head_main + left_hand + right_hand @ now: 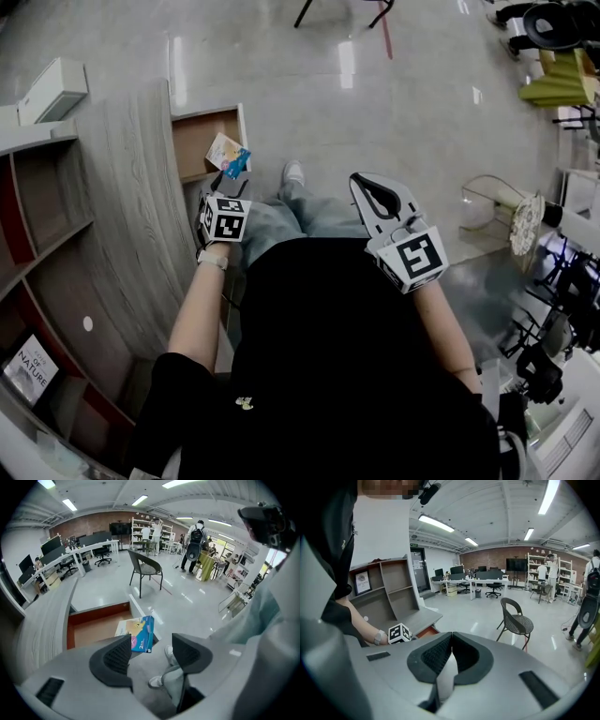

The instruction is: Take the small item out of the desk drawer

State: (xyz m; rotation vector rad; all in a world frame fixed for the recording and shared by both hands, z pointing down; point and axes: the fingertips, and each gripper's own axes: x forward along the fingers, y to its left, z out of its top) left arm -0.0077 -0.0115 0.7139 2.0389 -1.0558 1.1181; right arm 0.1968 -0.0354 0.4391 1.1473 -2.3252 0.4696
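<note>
Glossy office floor [375,112] spreads beneath a wood-grain desk [131,216] whose drawer [192,141] stands pulled out, and the small blue-and-yellow box [230,155] sits at the drawer's front corner (whether it rests on the rim or only overhangs it is unclear). Just short of the box, the left gripper [150,644] has its jaws spread wide with nothing between them. The right gripper [450,639], well apart over the person's lap, has its jaws pressed together and holds nothing.
</note>
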